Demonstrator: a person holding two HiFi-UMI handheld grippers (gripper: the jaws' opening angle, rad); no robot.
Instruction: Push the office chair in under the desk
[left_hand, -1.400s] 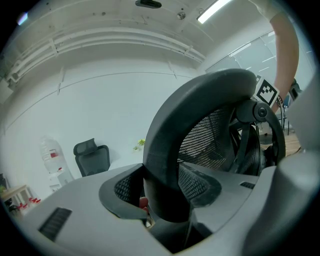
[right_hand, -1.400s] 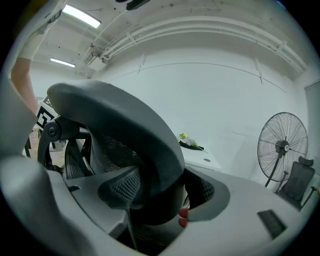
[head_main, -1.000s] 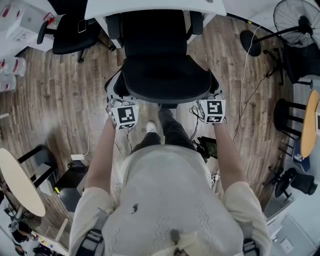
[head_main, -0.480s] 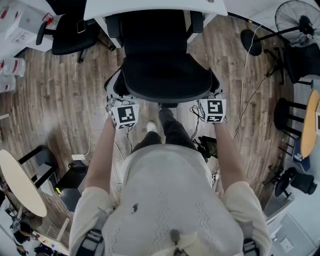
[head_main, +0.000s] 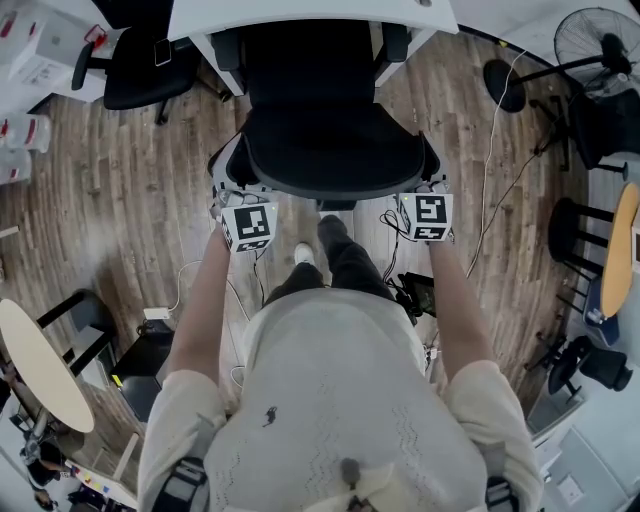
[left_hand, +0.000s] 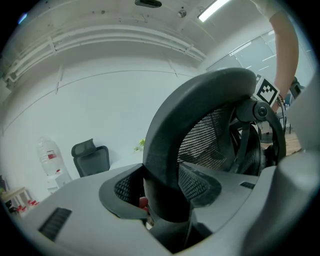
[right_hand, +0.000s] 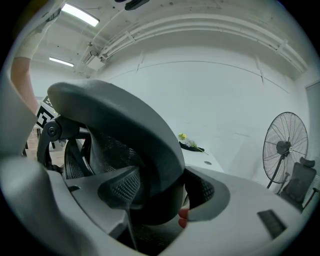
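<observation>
Most of the way there, by the look of it: office chair (head_main: 310, 70) nosed in at the white counter (head_main: 310, 12), seat apparently partly under, backrest (head_main: 335, 160) out over the wooden floor (head_main: 120, 200); a last shove forward left. Arms stretched forward, parallel, elbows nearly straight. Left gripper (left_hand: 167, 192) clenched on the backrest's left rim, right gripper (right_hand: 165, 190) clenched on its right rim.
</observation>
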